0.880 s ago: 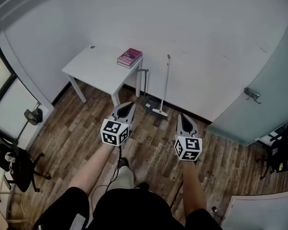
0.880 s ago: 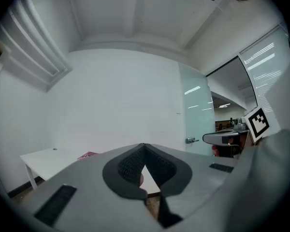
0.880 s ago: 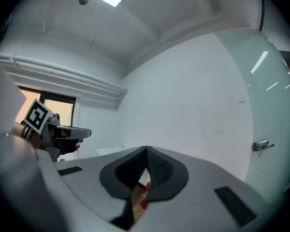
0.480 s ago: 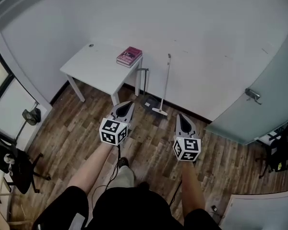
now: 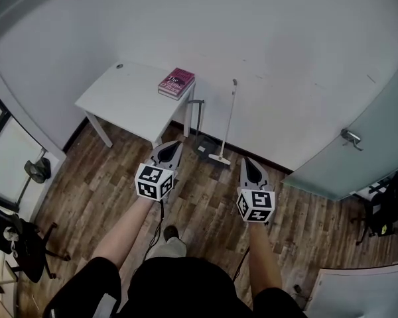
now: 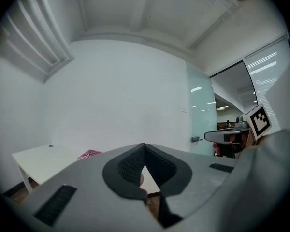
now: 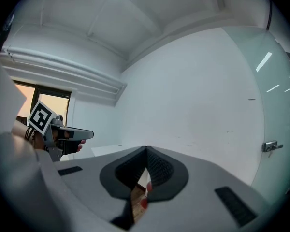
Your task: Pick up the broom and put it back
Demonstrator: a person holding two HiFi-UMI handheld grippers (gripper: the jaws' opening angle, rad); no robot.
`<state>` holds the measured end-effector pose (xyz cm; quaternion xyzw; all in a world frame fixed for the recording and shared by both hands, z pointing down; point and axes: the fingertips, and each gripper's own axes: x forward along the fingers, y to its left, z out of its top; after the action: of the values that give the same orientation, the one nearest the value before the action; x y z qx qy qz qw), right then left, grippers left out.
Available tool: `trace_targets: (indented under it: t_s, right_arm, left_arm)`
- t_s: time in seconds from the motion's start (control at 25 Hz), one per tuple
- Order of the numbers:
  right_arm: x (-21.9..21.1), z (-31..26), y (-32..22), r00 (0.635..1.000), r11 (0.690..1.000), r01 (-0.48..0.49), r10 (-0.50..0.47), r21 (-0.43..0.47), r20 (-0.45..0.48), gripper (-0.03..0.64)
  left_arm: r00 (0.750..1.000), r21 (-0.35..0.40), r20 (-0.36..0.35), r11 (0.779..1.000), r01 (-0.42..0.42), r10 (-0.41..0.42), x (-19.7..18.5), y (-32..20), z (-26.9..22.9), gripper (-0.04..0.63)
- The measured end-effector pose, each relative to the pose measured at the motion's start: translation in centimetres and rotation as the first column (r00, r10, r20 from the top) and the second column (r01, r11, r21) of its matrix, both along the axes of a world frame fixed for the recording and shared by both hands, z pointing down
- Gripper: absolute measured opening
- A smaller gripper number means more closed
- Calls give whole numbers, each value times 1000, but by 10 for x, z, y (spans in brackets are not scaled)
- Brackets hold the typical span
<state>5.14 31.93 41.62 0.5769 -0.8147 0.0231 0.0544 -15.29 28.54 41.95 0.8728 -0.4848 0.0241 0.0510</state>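
A broom (image 5: 228, 121) with a long pale handle leans upright against the white wall, its head (image 5: 219, 158) on the wood floor. My left gripper (image 5: 174, 144) hovers in front of it, slightly left, level, its jaws shut and empty. My right gripper (image 5: 247, 161) is to the right of the broom head, also shut with nothing in it. Both are well short of the broom. In the left gripper view the jaws (image 6: 144, 145) meet at the tips, and in the right gripper view the jaws (image 7: 146, 149) do the same. The broom is hidden in both gripper views.
A dark dustpan (image 5: 203, 147) with an upright handle stands just left of the broom. A white table (image 5: 119, 98) with a red book (image 5: 176, 83) is at the left. A frosted glass door (image 5: 358, 144) is at the right, and an office chair (image 5: 16, 234) at the far left.
The head view has shifted slightly, so the table and broom sit a little lower and to the left. Both grippers stay shut and keep nearly the same places.
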Motion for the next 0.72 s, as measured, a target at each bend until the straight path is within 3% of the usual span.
trace_targets:
  t_s: [0.36,0.72]
  right_arm:
    - [-47,2,-61,1000,1000,-17,17,-13,-21,18]
    - [-70,12,-81,999,999,-37,37,-28,-32,18]
  left_arm:
    - [999,-10,-22,1000,-26,25,-43,-67,7,17]
    - [999,-22,-39,999,-32,31,-67,-92,18,17]
